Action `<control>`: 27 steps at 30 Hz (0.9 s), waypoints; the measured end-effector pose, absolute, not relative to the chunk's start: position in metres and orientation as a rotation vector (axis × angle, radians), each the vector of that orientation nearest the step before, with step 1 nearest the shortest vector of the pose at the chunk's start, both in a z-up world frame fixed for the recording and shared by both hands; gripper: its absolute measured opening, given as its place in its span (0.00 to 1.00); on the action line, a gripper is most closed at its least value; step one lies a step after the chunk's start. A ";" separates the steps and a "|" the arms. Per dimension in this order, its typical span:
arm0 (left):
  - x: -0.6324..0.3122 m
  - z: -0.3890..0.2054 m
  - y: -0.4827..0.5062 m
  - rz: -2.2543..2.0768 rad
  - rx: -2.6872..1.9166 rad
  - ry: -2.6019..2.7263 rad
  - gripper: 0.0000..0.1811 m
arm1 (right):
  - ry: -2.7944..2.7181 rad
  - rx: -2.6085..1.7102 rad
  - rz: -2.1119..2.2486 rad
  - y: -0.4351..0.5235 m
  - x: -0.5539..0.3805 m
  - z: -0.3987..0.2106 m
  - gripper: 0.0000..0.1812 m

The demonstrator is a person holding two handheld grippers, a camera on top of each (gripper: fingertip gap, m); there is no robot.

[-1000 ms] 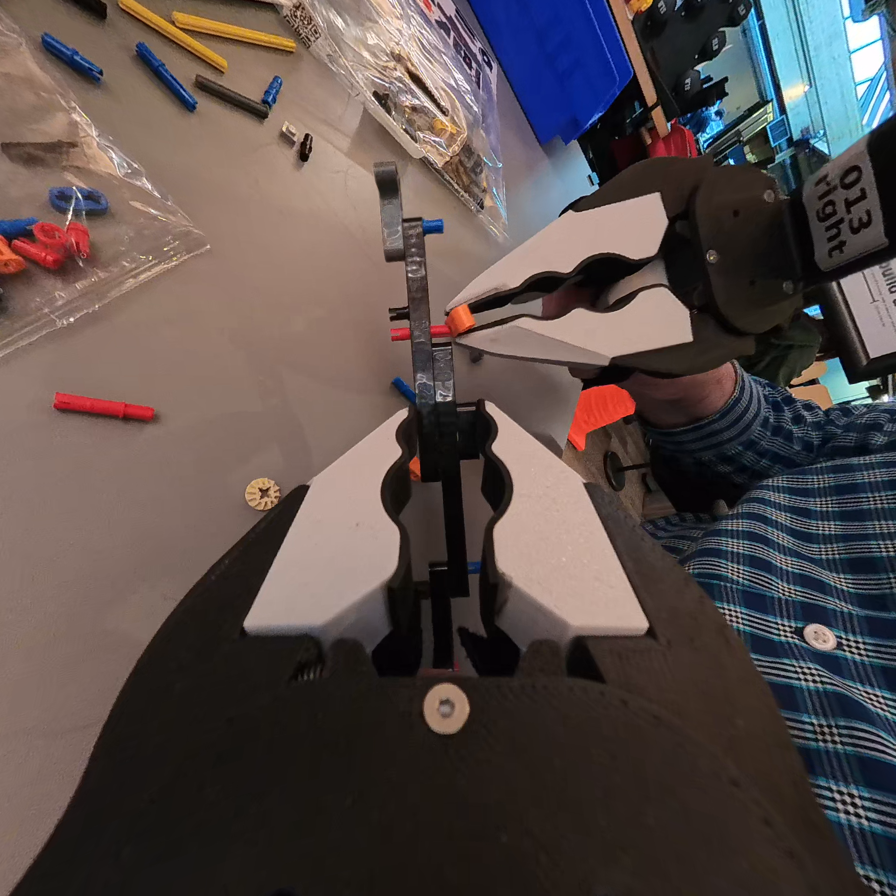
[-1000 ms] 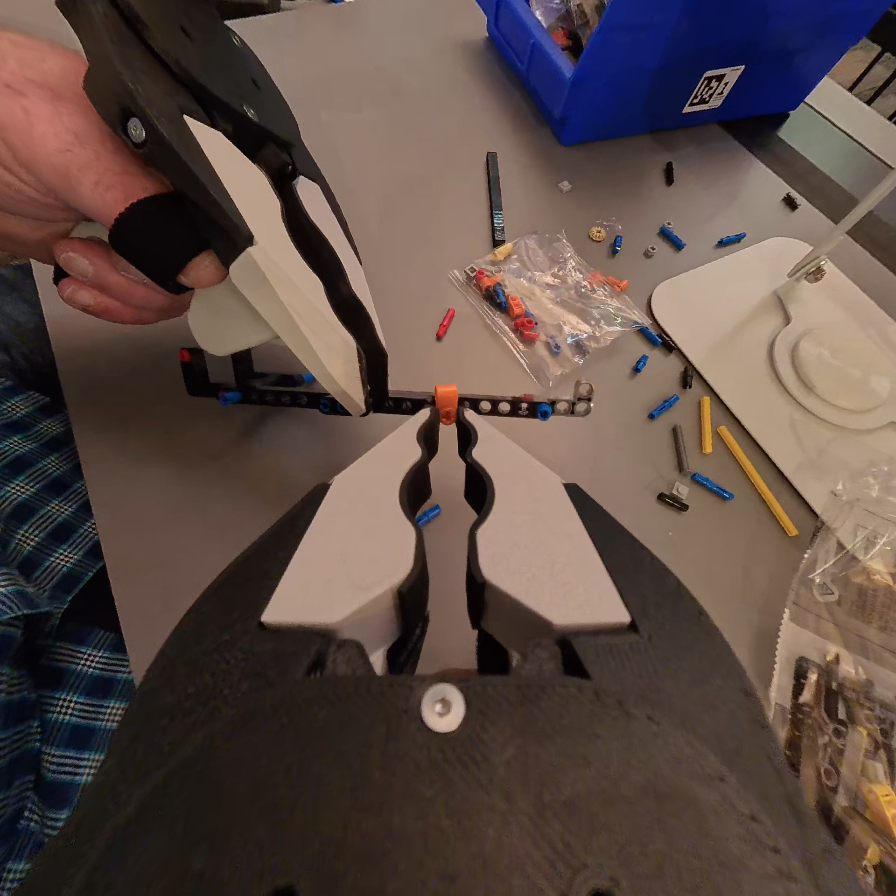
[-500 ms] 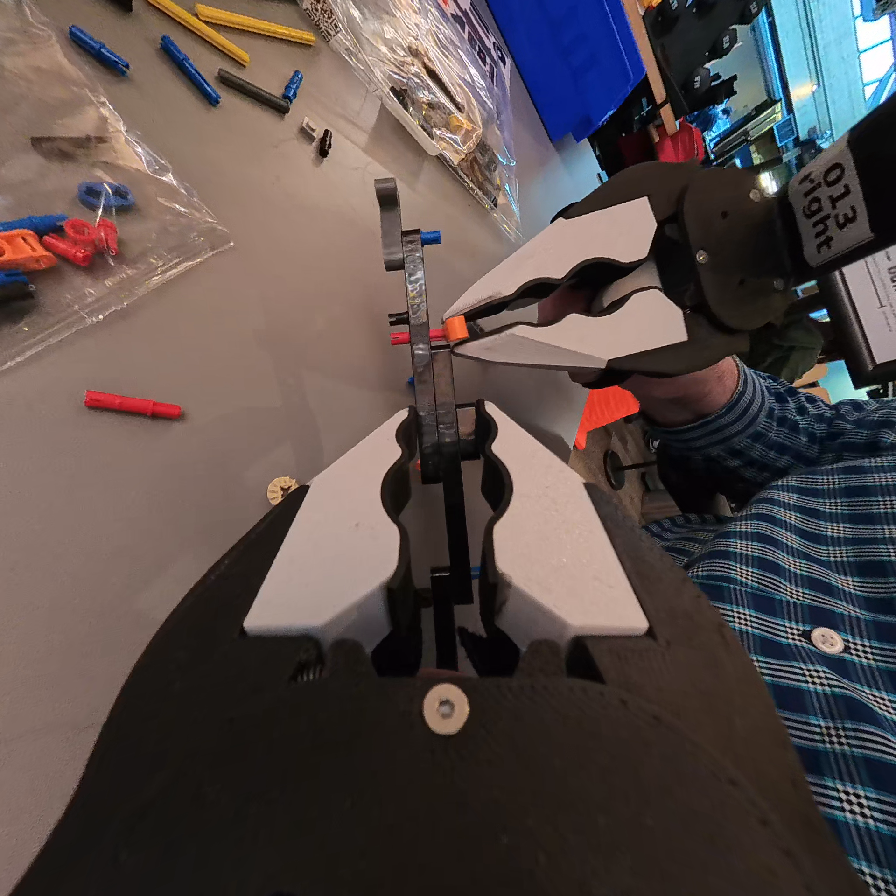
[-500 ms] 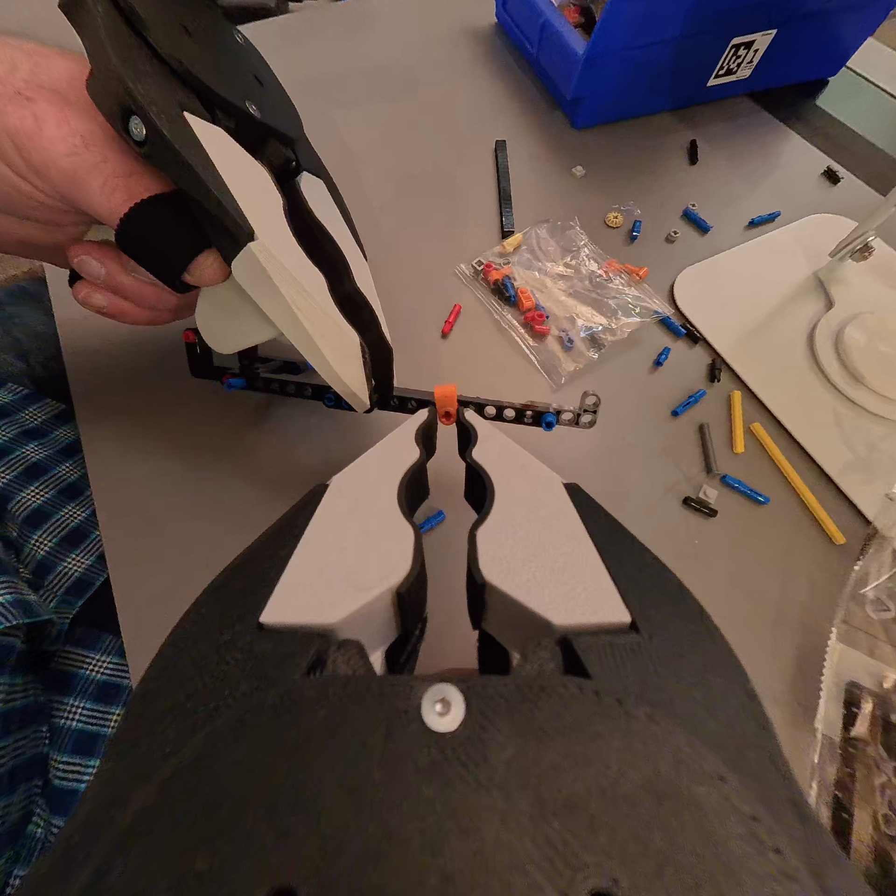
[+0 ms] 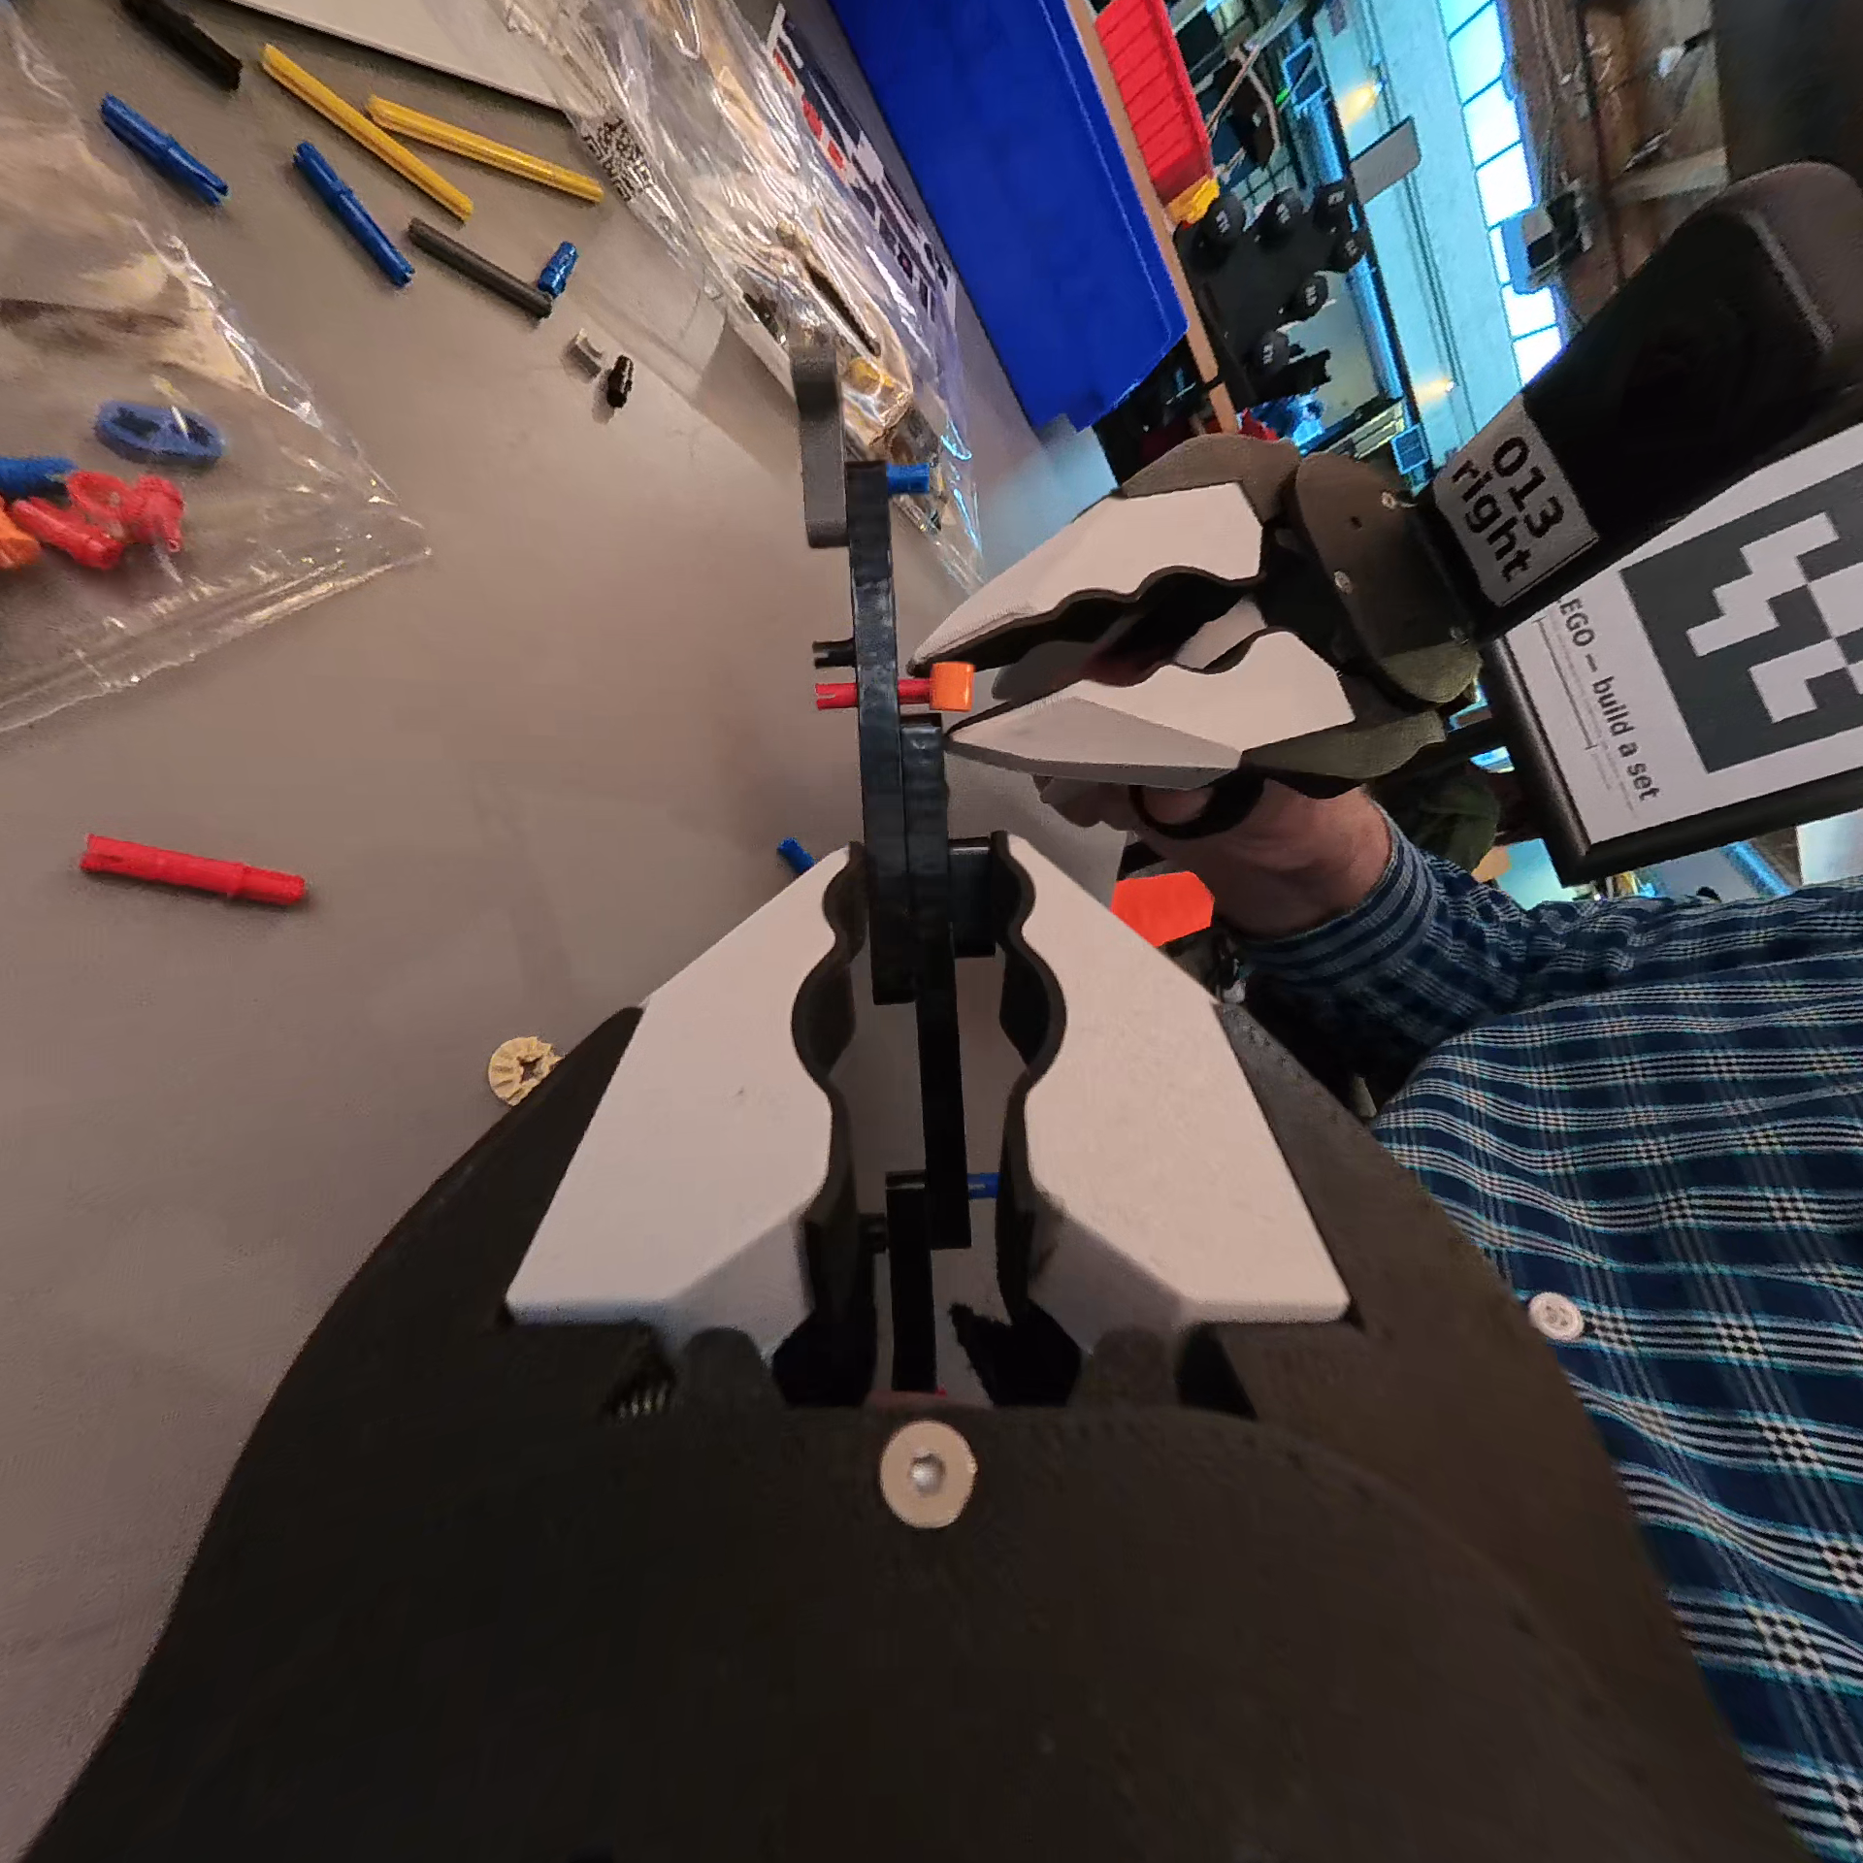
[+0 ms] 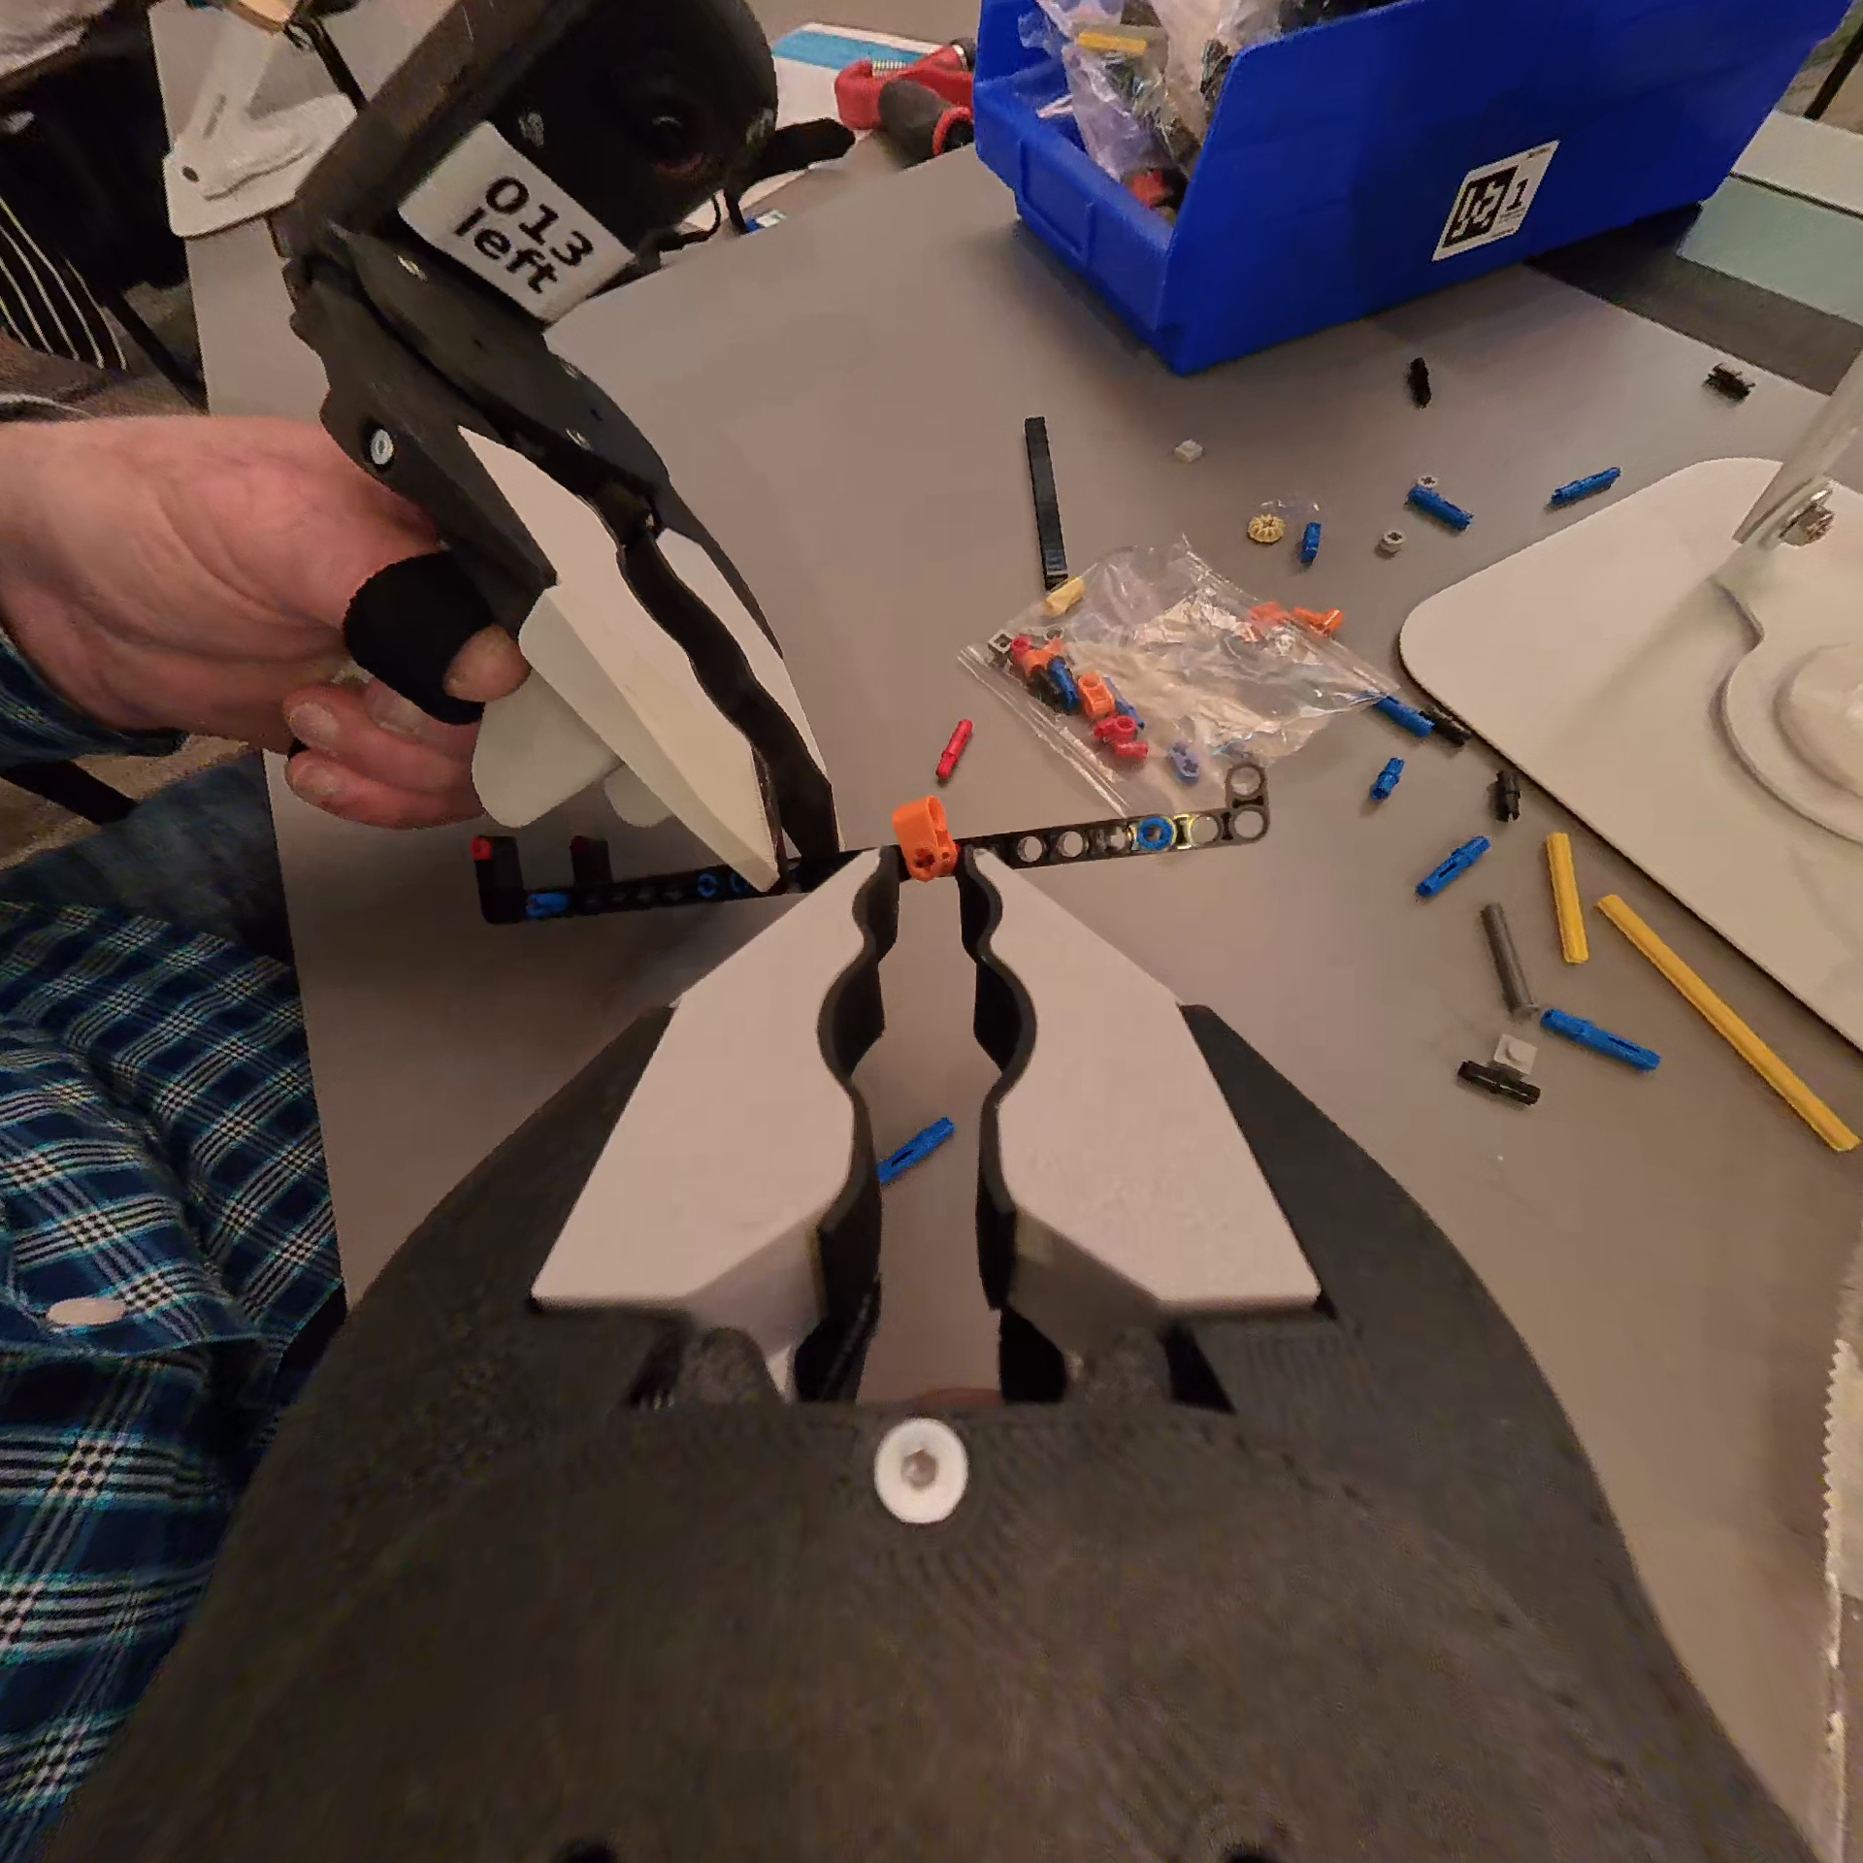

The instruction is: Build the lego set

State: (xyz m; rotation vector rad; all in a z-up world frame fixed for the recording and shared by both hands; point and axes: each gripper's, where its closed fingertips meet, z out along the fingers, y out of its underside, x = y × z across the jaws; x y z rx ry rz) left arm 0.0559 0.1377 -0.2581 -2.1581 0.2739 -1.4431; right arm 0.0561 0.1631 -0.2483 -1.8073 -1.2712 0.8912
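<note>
Grey desk (image 6: 857, 423) litter lies below the black beam assembly (image 6: 1069, 839), which the left gripper (image 5: 922, 877) clamps mid-length while the right gripper (image 6: 922, 865), jaws slightly parted, frames its orange connector (image 6: 925, 837); light, stiff, probably best held by the beam's flat sides.

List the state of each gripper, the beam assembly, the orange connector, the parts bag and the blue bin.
left gripper: shut on the black beam assembly.
right gripper: open, fingertips either side of the orange connector.
black beam assembly: held level above the table.
orange connector: seated on the assembly.
clear parts bag: flat on the table.
blue bin: open-topped, holding bags.
</note>
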 end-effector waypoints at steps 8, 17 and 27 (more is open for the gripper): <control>0.053 -0.238 0.142 -1.526 -2.032 0.238 0.12 | -1.103 -1.834 1.119 0.163 0.061 -0.230 0.16; 0.057 -0.206 0.142 -1.602 -1.847 0.262 0.12 | -0.741 -1.813 1.670 0.168 0.056 -0.195 0.27; 0.069 -0.194 0.136 -1.589 -1.783 0.341 0.12 | -0.670 -1.713 1.829 0.165 0.055 -0.179 0.17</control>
